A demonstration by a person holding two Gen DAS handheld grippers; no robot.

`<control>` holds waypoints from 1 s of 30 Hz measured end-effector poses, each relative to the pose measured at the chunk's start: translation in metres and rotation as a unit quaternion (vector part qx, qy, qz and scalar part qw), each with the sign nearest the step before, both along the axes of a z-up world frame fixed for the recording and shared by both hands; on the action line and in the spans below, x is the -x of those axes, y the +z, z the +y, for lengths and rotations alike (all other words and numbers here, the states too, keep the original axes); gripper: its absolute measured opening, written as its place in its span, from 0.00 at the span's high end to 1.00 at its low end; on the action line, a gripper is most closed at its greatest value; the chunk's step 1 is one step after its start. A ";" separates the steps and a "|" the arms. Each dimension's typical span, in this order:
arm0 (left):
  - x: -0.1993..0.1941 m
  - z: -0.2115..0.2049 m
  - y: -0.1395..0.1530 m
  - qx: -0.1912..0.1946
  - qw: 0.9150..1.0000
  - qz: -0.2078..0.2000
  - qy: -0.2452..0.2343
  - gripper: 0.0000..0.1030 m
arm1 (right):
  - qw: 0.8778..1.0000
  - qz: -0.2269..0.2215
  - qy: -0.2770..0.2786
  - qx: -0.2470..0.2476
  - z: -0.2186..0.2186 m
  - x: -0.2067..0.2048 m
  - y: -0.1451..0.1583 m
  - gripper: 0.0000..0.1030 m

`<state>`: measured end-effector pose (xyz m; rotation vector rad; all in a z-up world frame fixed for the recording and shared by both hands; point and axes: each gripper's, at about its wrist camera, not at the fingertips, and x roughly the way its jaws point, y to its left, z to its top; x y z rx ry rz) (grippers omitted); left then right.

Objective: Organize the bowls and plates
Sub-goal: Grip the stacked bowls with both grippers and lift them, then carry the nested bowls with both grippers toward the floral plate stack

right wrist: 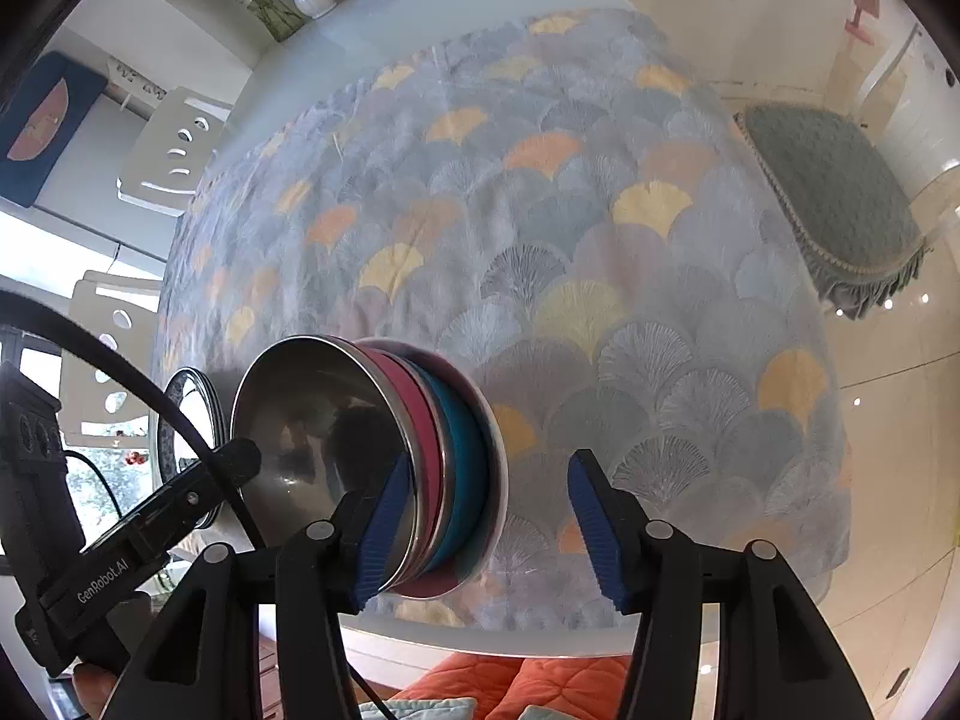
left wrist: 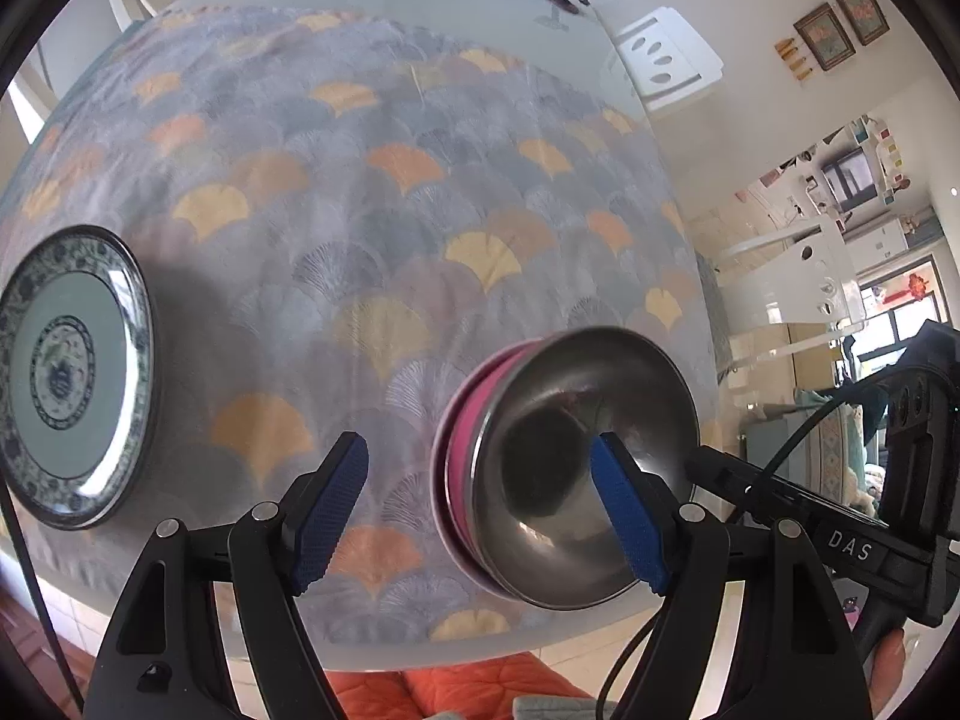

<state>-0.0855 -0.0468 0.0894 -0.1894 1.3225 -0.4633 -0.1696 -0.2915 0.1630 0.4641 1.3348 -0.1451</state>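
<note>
1. Steel made up the top piece of the nested stack: a shiny stainless bowl sat inside a pink-rimmed bowl, which sat in a teal one, all on the fan-patterned tablecloth near the table's front edge.
2. Left of that stack, well apart, a blue-and-white patterned plate lay alone on the cloth.
3. Both tools straddled the stack's rim from opposite sides. The left gripper had one blue pad inside the steel bowl and the other outside over the cloth; its jaws stood spread, pressing nothing.
4. The right gripper had one pad at the steel bowl's rim and the other out beyond the teal bowl. Whether that inner pad touched the metal could not be told; the outer pad was clearly free, so it pinched nothing.
5. Handling, as a judgement: the steel bowl looked light, stiff and slick, so a pad could slide along its polished wall. The coloured bowls beneath seemed rigid too; their material was unclear, so they should be treated as breakable.
6. The best hold appeared to be across the rims, one pad inside and one outside, on opposite sides so the stack lifts level.
7. The plate looked glazed and fragile, best taken at its raised edge.
</note>
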 end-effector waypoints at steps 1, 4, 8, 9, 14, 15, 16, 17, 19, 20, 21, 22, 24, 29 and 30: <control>0.000 -0.002 -0.002 -0.006 1.000 0.004 -0.001 0.25 | 1.000 0.002 0.006 -0.002 0.001 -0.001 -0.002 0.46; 0.000 -0.008 -0.007 -0.004 1.000 0.019 -0.003 0.24 | 1.000 0.004 0.016 0.005 0.004 -0.002 -0.005 0.41; -0.002 -0.009 -0.019 0.010 0.999 0.048 0.002 0.24 | 1.000 0.005 0.020 0.002 0.004 -0.004 -0.012 0.35; -0.003 -0.009 -0.022 0.012 0.998 0.054 0.005 0.24 | 1.000 0.006 0.020 0.002 0.003 -0.004 -0.013 0.35; -0.005 -0.005 -0.035 0.026 0.996 0.086 0.009 0.24 | 1.000 0.009 0.022 -0.005 -0.002 -0.009 -0.022 0.35; -0.005 -0.003 -0.039 0.036 0.995 0.097 0.010 0.24 | 1.000 0.010 0.022 -0.007 -0.002 -0.010 -0.023 0.35; -0.004 -0.002 -0.042 0.039 0.994 0.103 0.011 0.24 | 1.000 0.012 0.023 -0.010 -0.002 -0.011 -0.026 0.35; -0.004 -0.001 -0.045 0.040 0.993 0.108 0.014 0.24 | 1.000 0.015 0.025 -0.011 -0.002 -0.013 -0.030 0.35; -0.003 0.001 -0.051 0.043 0.993 0.110 0.021 0.24 | 0.999 0.018 0.031 -0.011 0.000 -0.015 -0.035 0.35; -0.003 0.001 -0.053 0.043 0.993 0.109 0.023 0.24 | 0.999 0.017 0.034 -0.010 0.001 -0.016 -0.037 0.35; -0.004 0.001 -0.054 0.044 0.993 0.105 0.026 0.24 | 0.999 0.016 0.037 -0.008 0.002 -0.017 -0.039 0.35; -0.004 0.001 -0.057 0.046 0.993 0.103 0.026 0.25 | 0.999 0.015 0.041 -0.008 0.003 -0.018 -0.041 0.35; -0.006 0.000 -0.061 0.049 0.993 0.104 0.024 0.27 | 0.999 0.014 0.047 -0.013 0.005 -0.020 -0.045 0.35; -0.008 -0.002 -0.067 0.056 0.992 0.108 0.019 0.42 | 0.998 0.009 0.064 -0.005 0.012 -0.023 -0.052 0.35; -0.008 -0.002 -0.068 0.062 0.992 0.110 0.019 0.44 | 0.998 0.009 0.066 -0.004 0.013 -0.024 -0.053 0.35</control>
